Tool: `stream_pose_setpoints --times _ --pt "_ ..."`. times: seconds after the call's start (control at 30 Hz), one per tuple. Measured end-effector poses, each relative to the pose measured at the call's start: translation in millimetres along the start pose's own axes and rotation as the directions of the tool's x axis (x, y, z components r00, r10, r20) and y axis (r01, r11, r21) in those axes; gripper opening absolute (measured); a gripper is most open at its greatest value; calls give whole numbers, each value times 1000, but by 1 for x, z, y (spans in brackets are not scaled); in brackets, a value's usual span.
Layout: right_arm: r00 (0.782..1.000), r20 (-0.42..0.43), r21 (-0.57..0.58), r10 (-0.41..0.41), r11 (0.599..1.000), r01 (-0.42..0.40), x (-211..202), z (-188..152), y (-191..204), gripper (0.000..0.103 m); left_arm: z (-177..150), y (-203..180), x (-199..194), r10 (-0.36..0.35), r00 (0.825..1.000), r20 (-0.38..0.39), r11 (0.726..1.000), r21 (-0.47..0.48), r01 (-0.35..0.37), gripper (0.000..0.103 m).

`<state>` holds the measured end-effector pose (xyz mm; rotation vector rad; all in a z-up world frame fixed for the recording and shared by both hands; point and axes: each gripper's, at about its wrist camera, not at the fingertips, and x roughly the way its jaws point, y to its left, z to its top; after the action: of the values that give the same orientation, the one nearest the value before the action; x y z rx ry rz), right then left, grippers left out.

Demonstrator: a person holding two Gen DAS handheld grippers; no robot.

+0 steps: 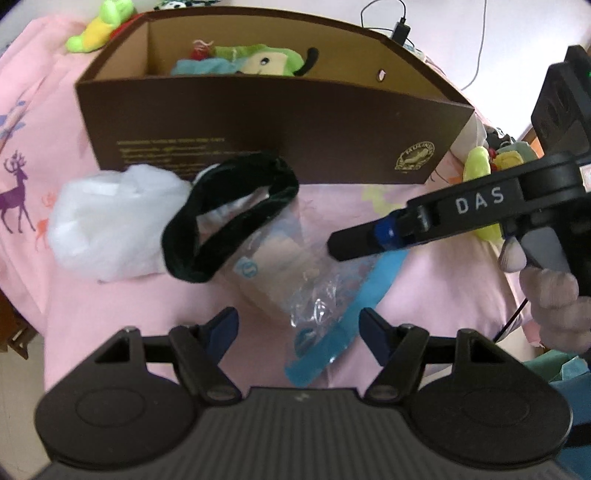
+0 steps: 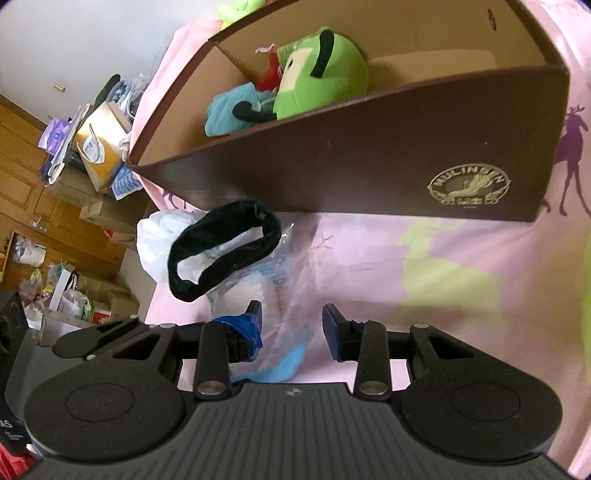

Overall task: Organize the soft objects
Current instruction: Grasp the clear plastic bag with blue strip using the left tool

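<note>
in the left wrist view, the left gripper (image 1: 298, 332) hangs with its jaws wide apart and nothing between the pads, just above a clear plastic bag with a blue strip (image 1: 317, 306) that lies on the pink sheet (image 1: 424, 314). a dark green velvet band (image 1: 229, 218) lies partly on this bag and touches a white soft bundle (image 1: 110, 225) beside it. behind them stands the brown cardboard box (image 1: 266, 133), and inside it a green plush toy (image 1: 258, 61) and a light blue cloth (image 1: 201, 66) are already put. a small green and yellow plush (image 1: 98, 27) lies outside behind the box, and more small toys (image 1: 484, 166) lie by its right end. the right gripper (image 1: 334, 245) comes in from the right, over the bag; here i cannot tell how its jaws stand. in the right wrist view, the right gripper (image 2: 291, 325) has its jaws partly apart with the clear bag in the gap, but the pads do not seem to press it, so i judge it is not gripping. the task looks to me only partly done: two soft things are in the box, while the band, the white bundle, the bag and the loose toys are left outside
</note>
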<state>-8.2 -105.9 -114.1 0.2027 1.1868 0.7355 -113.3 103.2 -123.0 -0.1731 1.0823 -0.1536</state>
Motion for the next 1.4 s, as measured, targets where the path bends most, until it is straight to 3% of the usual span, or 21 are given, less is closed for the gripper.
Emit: stream_pose_setpoints --times 0.33,0.5,0.73,1.07,1.23,1.4 --pt "1000 -10 42 -8 999 8 4 2 -13 22 2 -15 14 -25 999 -21 997 70 26 71" --pt "1000 -26 53 0 999 1 -7 -2 -18 22 7 -24 16 -114 992 -45 988 97 118 64" --pt "999 -4 69 -45 997 46 -30 -10 -31 21 15 -46 21 -167 984 -63 963 202 176 59" --pt "993 68 102 -97 991 90 -61 -20 -40 18 24 -67 13 -235 970 -69 905 349 244 54" --pt "989 99 97 -114 990 104 -78 -23 -34 17 29 -67 1 -299 951 -75 873 382 304 53" --pt "980 115 96 -162 984 152 -95 -26 -27 17 26 -78 -4 -361 928 -92 824 435 363 53"
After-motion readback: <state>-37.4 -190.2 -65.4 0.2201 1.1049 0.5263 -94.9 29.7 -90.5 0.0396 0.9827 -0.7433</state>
